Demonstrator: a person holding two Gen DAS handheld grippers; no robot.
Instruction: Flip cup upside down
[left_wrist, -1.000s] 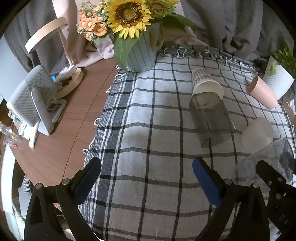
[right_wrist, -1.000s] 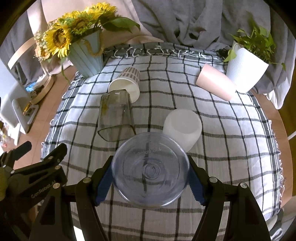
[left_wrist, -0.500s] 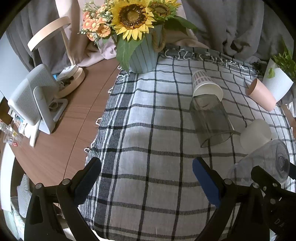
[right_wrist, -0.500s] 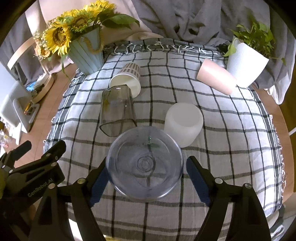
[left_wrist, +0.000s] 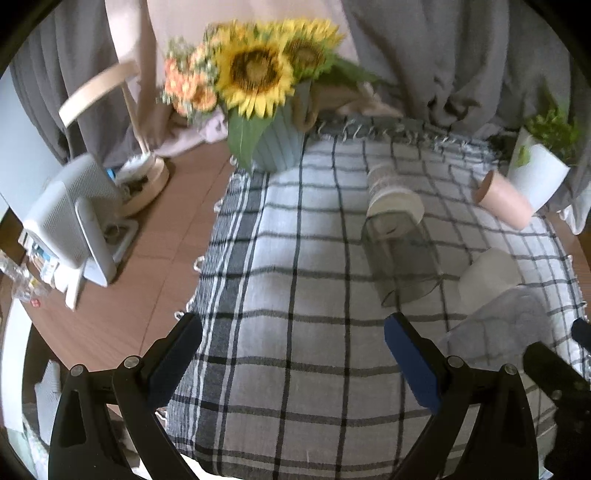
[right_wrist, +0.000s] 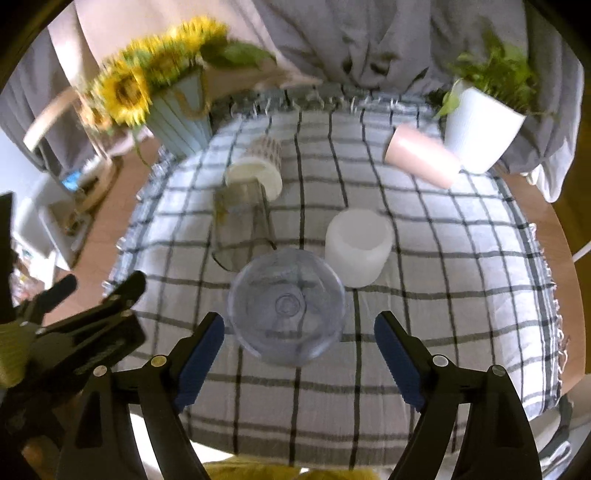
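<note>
A clear bluish plastic cup (right_wrist: 287, 306) stands upside down on the checked cloth (right_wrist: 443, 266), its round base facing up. My right gripper (right_wrist: 299, 358) is open, its blue pads apart on either side and just behind the cup, not touching it. The same cup shows blurred at the right edge of the left wrist view (left_wrist: 506, 325). My left gripper (left_wrist: 293, 362) is open and empty over the cloth's left front part.
A white cup (right_wrist: 358, 245) stands upside down just behind the clear cup. A glass tumbler (right_wrist: 240, 229), a patterned paper cup (right_wrist: 258, 166) and a pink cup (right_wrist: 421, 160) lie on their sides. A sunflower vase (right_wrist: 181, 118) and white plant pot (right_wrist: 480, 129) stand at the back.
My right gripper has let go of the clear cup, opened wide and pulled back toward me. The cup stays upside down on the cloth. The left gripper drew back slightly.
</note>
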